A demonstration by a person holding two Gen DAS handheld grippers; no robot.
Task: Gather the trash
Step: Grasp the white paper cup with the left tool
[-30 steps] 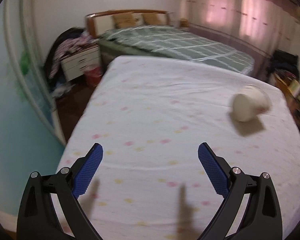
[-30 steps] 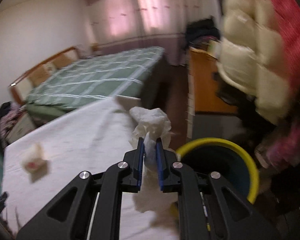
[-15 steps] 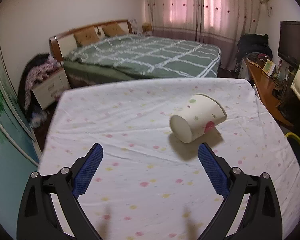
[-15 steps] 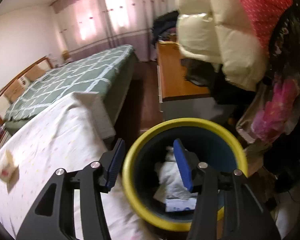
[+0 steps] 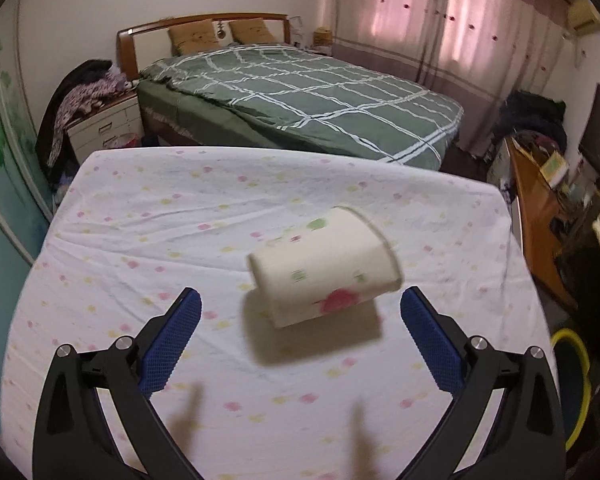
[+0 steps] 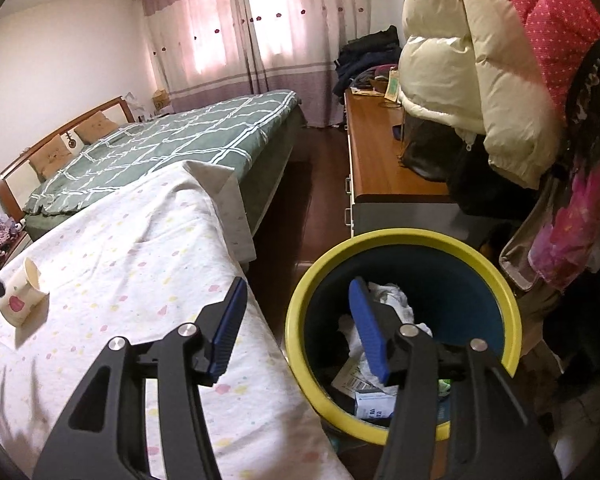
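A white paper cup [image 5: 324,268] with a pink flower print lies on its side on the dotted white bedsheet [image 5: 160,216]. My left gripper [image 5: 300,293] hovers just short of it, its jaws opening wide, the cup ahead of the fingertips and untouched. My right gripper [image 6: 298,284] hangs over the near rim of a blue bin with a yellow rim [image 6: 500,292], its jaws opening with nothing between them. A crumpled white tissue [image 6: 394,300] lies inside the bin on other paper scraps. The cup [image 6: 20,298] also shows far left in the right wrist view, and the bin [image 5: 576,344] beside the bed in the left wrist view.
A second bed with a green checked cover [image 5: 300,96] stands behind. A wooden desk [image 6: 380,152] runs along the right wall, with padded jackets [image 6: 480,52] hanging over the bin's far side. A nightstand heaped with clothes [image 5: 96,120] is at the left.
My right gripper went from shut on the tissue to open, and the tissue now lies in the bin. My left gripper swung toward the cup, which is now close ahead between its fingers.
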